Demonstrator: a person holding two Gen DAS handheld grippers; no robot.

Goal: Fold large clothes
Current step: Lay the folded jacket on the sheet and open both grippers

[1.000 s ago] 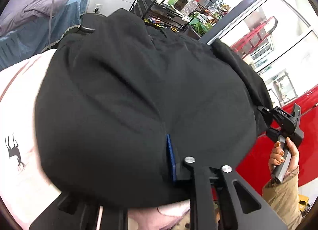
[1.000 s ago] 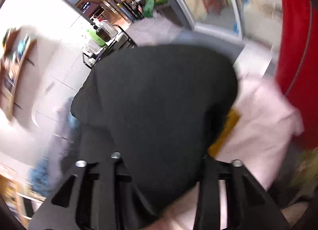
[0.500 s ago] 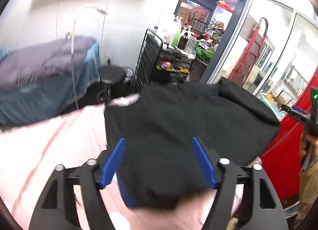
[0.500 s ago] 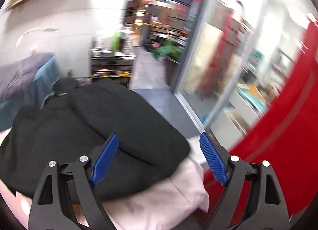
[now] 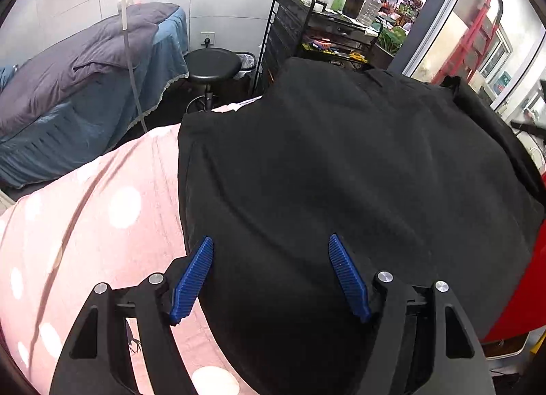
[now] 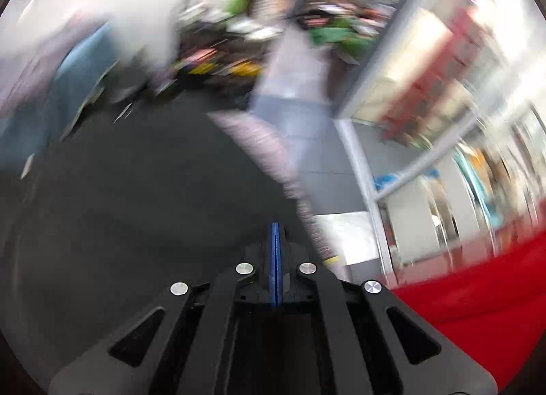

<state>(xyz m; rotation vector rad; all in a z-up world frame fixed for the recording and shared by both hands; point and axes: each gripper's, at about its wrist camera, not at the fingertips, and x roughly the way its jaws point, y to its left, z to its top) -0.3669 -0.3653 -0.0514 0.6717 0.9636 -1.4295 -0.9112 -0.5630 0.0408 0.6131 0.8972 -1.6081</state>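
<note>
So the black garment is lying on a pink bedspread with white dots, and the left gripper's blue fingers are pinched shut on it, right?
Not quite. The black garment does lie on the pink spread with white dots, but the left gripper is open: in the left wrist view its blue fingers stand wide apart over the cloth, holding nothing.

Left gripper [image 5: 269, 279]: blue-padded fingers spread wide apart, holding nothing
Right gripper [image 6: 275, 258]: blue pads pressed flat together; view motion-blurred
</note>
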